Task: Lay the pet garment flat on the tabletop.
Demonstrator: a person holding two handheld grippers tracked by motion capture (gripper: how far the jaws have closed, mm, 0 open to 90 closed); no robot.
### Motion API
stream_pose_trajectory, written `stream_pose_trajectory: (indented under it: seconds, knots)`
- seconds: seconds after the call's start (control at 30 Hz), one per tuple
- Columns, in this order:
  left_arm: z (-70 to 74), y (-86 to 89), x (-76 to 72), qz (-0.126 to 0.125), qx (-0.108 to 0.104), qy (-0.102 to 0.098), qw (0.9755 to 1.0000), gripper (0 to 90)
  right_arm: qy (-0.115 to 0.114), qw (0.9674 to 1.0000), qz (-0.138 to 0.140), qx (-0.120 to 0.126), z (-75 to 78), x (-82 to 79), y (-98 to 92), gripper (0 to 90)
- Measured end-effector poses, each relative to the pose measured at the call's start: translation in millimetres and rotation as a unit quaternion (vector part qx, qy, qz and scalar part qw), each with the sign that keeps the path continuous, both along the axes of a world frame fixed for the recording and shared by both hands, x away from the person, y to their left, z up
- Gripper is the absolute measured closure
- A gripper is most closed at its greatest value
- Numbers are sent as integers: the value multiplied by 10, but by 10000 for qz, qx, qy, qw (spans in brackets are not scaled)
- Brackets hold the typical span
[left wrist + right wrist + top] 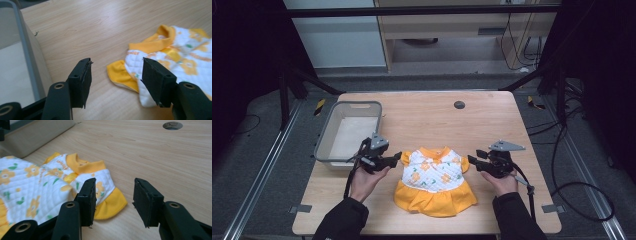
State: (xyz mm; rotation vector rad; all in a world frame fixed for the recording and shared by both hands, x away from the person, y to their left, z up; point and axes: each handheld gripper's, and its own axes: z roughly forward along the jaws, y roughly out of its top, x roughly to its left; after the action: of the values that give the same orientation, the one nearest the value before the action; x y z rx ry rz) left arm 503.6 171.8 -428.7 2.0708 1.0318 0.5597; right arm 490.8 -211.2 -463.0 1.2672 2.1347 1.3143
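writing: orange lettering on dress [434, 179] chest near collar, too small and blurred to read
dress: lies flat on surface [492, 115], near front edge, centre; white quilted top with orange flowers, orange collar, sleeves, skirt
left hand-held gripper [395, 159]: jaws apart, nothing between pads; tips just beside dress's sleeve, not touching as far as I can tell; in left gripper view [115, 77] bare wood and sleeve edge show between jaws
right hand-held gripper [472, 161]: jaws apart, holds nothing; tips just beside other sleeve; right gripper view [113, 197] has orange cuff next to one jaw, contact unclear
hands: left hand [364, 182] and right hand [504, 182] each hold a hand-held gripper, dark sleeves
tray [324, 145]: grey, left of dress, behind left hand-held gripper; pale flat liner inside, no loose items
hole [459, 105]: round dark grommet, far part of surface
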Motion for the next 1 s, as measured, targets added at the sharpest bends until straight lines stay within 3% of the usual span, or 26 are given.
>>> stream_pose_trajectory:
  seconds: [0.03,0.13,0.3,0.4,0.5,0.77,0.8,0.9,1.0]
  knots:
    - [-96,-59,117,-2,109,108,9999,416,43,10000,-3,-13,-31,42,25,530]
    - [-235,-135,244,34,278,249,9993,422,134,9997,-15,-191,-123,137,103,530]
    - [-384,-226,329,71,313,449,9985,434,348,9985,11,-426,-255,222,184,541]
    - [-508,-282,378,129,435,681,9966,452,411,9977,34,-531,-291,235,186,562]
    - [-543,-301,382,109,454,772,9959,477,514,9971,70,-558,-327,234,187,592]
    - [-620,-252,355,127,90,922,9956,614,599,9947,137,-822,-385,233,222,698]
    - [-620,-252,355,127,90,922,9956,634,599,9947,137,-822,-385,233,222,698]
    - [-612,-297,326,54,260,879,9958,722,628,9941,159,-867,-379,225,234,832]
    - [-612,-320,315,59,287,864,9958,770,669,9939,191,-855,-376,217,252,873]
